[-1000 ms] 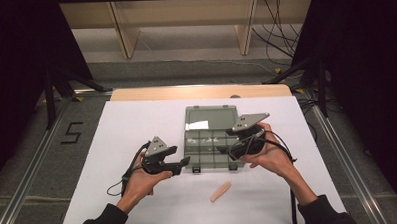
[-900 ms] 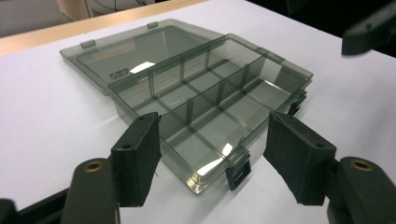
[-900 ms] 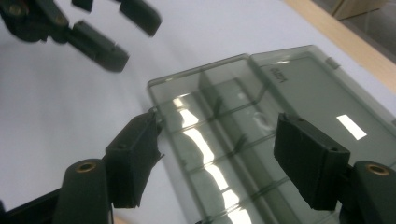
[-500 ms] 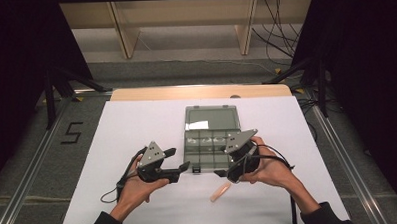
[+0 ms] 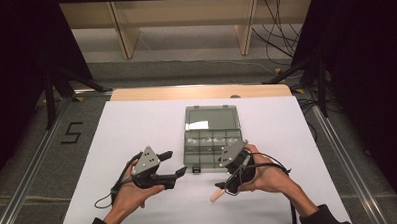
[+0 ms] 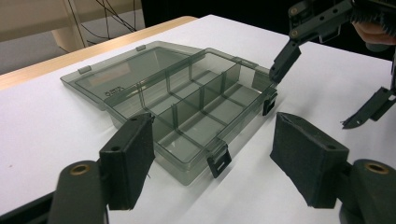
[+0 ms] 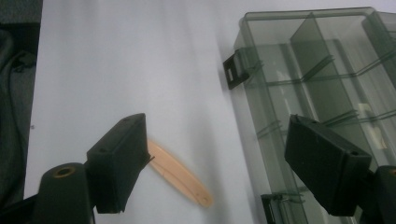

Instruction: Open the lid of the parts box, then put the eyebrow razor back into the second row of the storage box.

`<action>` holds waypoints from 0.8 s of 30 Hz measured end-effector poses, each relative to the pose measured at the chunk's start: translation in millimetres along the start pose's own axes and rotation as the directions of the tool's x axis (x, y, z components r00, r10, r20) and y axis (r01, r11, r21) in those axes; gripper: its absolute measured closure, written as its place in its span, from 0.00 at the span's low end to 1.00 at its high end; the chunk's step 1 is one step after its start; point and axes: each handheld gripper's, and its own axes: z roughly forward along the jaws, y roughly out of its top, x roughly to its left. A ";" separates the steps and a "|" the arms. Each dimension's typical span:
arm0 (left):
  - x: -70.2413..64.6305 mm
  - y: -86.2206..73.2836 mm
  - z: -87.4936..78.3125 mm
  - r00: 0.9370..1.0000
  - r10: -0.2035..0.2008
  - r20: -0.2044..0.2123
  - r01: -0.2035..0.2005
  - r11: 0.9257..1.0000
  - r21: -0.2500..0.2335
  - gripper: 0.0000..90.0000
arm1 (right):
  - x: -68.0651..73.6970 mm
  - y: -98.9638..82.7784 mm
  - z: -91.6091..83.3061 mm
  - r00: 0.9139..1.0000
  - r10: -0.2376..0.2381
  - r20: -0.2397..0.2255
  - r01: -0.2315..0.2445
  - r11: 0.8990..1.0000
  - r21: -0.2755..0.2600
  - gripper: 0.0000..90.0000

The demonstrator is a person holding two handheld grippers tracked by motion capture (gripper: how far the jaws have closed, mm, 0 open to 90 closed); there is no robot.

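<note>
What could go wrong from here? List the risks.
1. The right gripper hangs open beside the box, with the stick next to one jaw rather than between them; closing now would likely miss it.
2. The flat stick could slide on the smooth white table.

Glossy, see-through smoky plastic organizer box on a matt white sheet; a smooth, pale wooden stick at lower centre.

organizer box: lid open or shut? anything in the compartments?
Open. The organizer box has its lid swung flat back on the table, away from the person. The compartments nearest the left gripper view look empty; those farther off are hard to tell through the tinted plastic.
</note>
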 end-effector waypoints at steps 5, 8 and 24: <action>1.1 -3.1 -6.0 1.000 -0.008 -0.013 0.008 1.000 -0.006 0.30 | 4.0 0.9 5.7 0.999 -0.028 -0.027 0.028 0.999 0.030 0.25; 1.6 -4.2 -9.2 1.000 -0.011 -0.016 0.010 1.000 -0.021 0.30 | 6.3 -0.3 8.8 0.998 -0.043 -0.047 0.046 0.997 0.060 0.25; -2.8 -8.8 -21.7 1.000 0.019 -0.018 -0.019 0.999 -0.027 0.29 | 12.5 -3.6 16.8 0.996 -0.056 -0.067 0.063 0.991 0.120 0.27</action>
